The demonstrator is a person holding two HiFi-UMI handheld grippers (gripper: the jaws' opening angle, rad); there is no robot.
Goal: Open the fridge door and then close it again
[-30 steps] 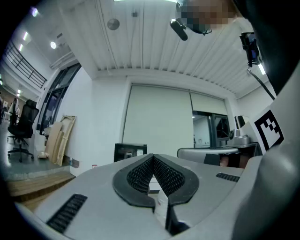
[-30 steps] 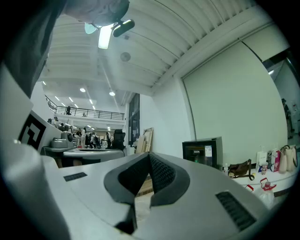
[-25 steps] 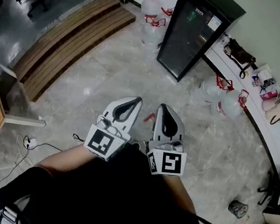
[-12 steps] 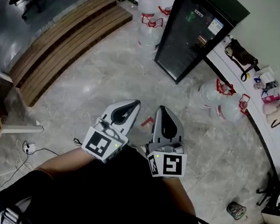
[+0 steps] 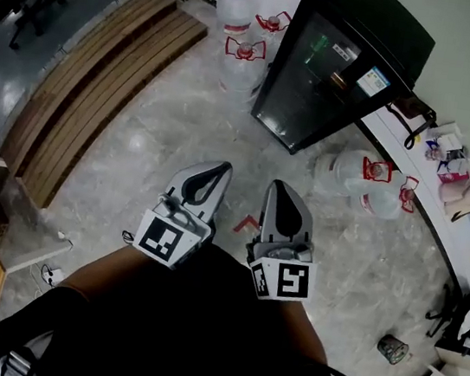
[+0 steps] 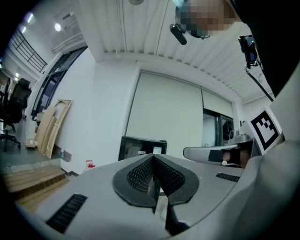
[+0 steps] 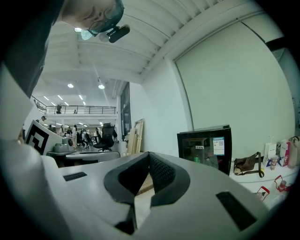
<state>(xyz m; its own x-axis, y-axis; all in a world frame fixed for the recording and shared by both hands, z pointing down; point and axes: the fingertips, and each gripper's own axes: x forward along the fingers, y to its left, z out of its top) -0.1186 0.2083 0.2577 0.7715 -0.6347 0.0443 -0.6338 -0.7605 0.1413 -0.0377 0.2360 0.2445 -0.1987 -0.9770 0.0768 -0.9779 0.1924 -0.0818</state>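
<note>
Head view shows the fridge (image 5: 337, 62) standing upright on the floor (image 5: 164, 137) at the far side of the room, against the wall. It lies ahead of both grippers and to the right, well apart from them. Its dark glass door (image 5: 317, 77) is closed and faces toward the near left, so it is turned partly toward the person. Some water bottles (image 5: 242, 59) stand just beside the fridge on its left, and more lie on the floor at its near right.

The left gripper (image 5: 217, 171) and the right gripper (image 5: 277, 189) are held side by side, near the person's body, and both point forward across the floor. In each gripper view the jaws are together with nothing between them. The left gripper view has the fridge almost straight behind the jaw tips. The right gripper view has it to the right of the tips.

I judge that the right gripper is the nearer one to the door. I cannot tell on which edge of the door the handle is, so the approach must first bring the door close enough to see this.
</note>
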